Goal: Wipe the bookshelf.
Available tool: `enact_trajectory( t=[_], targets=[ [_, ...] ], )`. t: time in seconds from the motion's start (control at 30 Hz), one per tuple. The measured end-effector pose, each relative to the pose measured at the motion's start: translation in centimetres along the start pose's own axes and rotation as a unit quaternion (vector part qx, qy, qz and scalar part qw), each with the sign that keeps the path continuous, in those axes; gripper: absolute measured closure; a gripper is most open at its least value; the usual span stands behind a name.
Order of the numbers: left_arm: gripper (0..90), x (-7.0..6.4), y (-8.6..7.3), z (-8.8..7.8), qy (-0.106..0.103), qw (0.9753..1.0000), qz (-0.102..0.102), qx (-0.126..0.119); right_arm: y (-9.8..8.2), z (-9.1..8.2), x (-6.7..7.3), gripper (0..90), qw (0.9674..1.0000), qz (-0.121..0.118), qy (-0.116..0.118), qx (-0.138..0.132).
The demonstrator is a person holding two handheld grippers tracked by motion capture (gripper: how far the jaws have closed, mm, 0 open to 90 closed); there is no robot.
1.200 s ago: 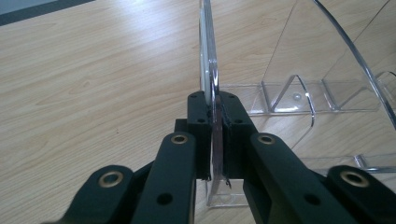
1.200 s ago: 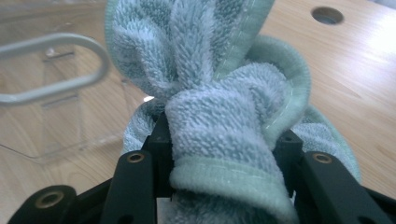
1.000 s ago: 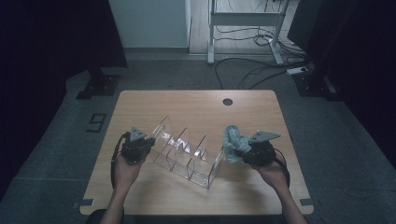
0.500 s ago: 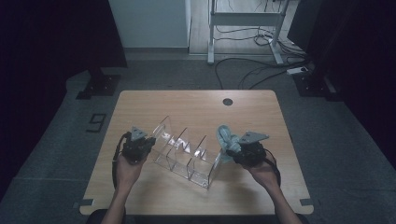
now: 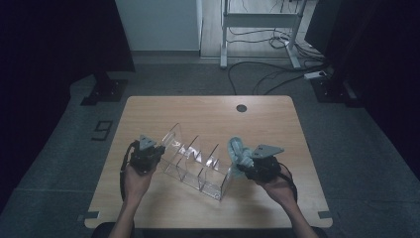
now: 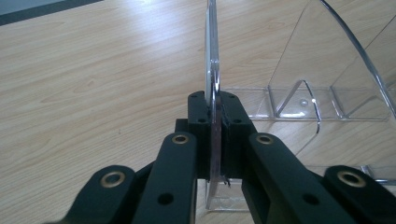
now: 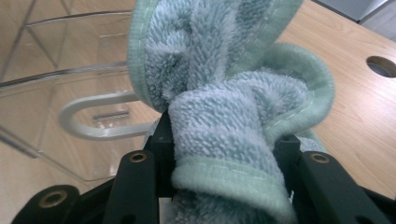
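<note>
A clear acrylic divider rack (image 5: 198,161) lies across the middle of the wooden table (image 5: 208,114). My left gripper (image 5: 151,154) is at its left end, shut on the rack's thin end wall (image 6: 214,70), which runs up between the pads. My right gripper (image 5: 242,166) sits at the rack's right end, shut on a bunched light blue-green towel (image 5: 236,148). In the right gripper view the towel (image 7: 224,84) bulges over the jaws, with a clear rack wall (image 7: 70,93) just behind it.
A round cable hole (image 5: 241,108) is in the table's far side. Bare wood lies beyond the rack and along the near edge. Dark floor with cables and a metal stand surrounds the table.
My right gripper has moved left with the towel, closer to the rack's right end. The left gripper and the rack have stayed put.
</note>
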State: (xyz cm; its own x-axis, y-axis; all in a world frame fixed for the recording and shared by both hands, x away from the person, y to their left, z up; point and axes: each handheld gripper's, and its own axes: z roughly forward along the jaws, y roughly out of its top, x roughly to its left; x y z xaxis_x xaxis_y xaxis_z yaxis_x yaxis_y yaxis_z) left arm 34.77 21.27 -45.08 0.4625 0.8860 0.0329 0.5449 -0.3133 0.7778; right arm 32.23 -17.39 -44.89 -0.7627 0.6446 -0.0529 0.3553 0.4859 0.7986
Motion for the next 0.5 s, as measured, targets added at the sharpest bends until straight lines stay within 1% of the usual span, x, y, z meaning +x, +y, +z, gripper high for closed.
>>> enact_trajectory(
  t=[0.17, 0.37, 0.5],
  targets=[
    [85.5, 0.0, 0.0, 0.0, 0.001, 1.0000, 0.000, 0.000, 0.0, -0.2, 0.7, 55.9, 0.9999, -0.008, 0.007, 0.001],
    [85.5, 0.0, 0.0, 0.0, 0.002, 1.0000, -0.001, -0.001, -0.1, -0.4, 1.6, 55.9, 0.9998, -0.010, 0.017, 0.001],
    [85.5, -0.1, 0.0, 0.0, 0.003, 1.0000, -0.002, -0.001, -0.1, -0.5, 2.2, 55.9, 0.9996, -0.016, 0.023, 0.002]
  ],
)
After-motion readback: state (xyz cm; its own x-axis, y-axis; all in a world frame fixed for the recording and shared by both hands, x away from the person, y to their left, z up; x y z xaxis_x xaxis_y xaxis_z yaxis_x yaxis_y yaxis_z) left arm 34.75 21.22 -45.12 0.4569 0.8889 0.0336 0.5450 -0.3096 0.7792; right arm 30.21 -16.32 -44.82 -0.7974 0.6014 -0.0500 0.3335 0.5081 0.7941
